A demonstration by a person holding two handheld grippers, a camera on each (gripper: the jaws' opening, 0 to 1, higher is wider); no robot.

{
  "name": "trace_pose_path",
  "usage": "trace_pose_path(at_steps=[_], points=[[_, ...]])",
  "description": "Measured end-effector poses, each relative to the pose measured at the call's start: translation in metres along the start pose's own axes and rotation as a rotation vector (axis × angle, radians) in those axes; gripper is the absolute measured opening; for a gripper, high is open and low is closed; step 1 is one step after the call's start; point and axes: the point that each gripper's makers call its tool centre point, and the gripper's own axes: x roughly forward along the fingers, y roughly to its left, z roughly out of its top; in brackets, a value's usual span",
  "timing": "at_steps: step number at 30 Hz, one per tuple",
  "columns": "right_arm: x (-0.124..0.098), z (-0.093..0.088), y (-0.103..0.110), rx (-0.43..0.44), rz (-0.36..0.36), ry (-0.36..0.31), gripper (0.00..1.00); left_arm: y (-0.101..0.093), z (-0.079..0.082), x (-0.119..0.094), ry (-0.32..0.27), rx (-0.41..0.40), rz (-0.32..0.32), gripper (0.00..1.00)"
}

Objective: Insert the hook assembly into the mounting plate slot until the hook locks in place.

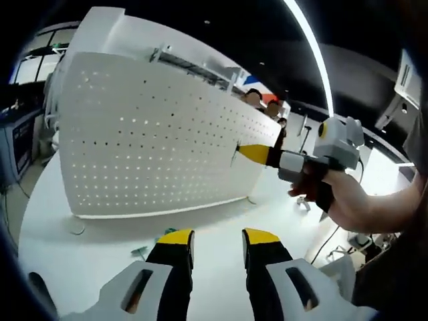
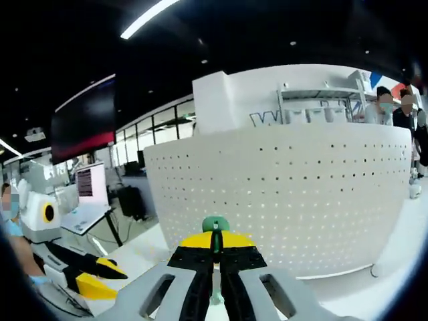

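Halfway-ish: right gripper (image 2: 215,257) pinching the green hook (image 2: 215,225) at the pegboard (image 1: 160,140), not locked yet; left gripper (image 1: 217,241) fingers spread.

1. The right gripper (image 2: 215,249) has its yellow-tipped jaws closed on a green hook (image 2: 215,226).
2. A white perforated board (image 2: 281,200) stands upright on the white table (image 2: 401,261) just beyond the hook.
3. The left gripper (image 2: 87,274) lies near left.

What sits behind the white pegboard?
Behind the pegboard rise a white wall, a shelf rack and people's heads. The board covers everything lower down.
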Motion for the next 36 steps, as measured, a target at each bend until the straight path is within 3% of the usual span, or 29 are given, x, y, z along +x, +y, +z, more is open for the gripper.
trace_pose_path(at_steps=[8, 26, 36], points=[[0.008, 0.004, -0.028, -0.014, -0.060, -0.003, 0.00, 0.001, -0.003, -0.003, 0.003, -0.014, 0.004, 0.33], [0.042, 0.044, -0.076, -0.056, -0.137, -0.057, 0.00, -0.004, -0.007, -0.007, 0.004, -0.034, -0.014, 0.41], [0.058, 0.066, -0.090, -0.075, -0.157, -0.088, 0.00, -0.021, -0.010, -0.005, 0.000, 0.011, -0.083, 0.51]])
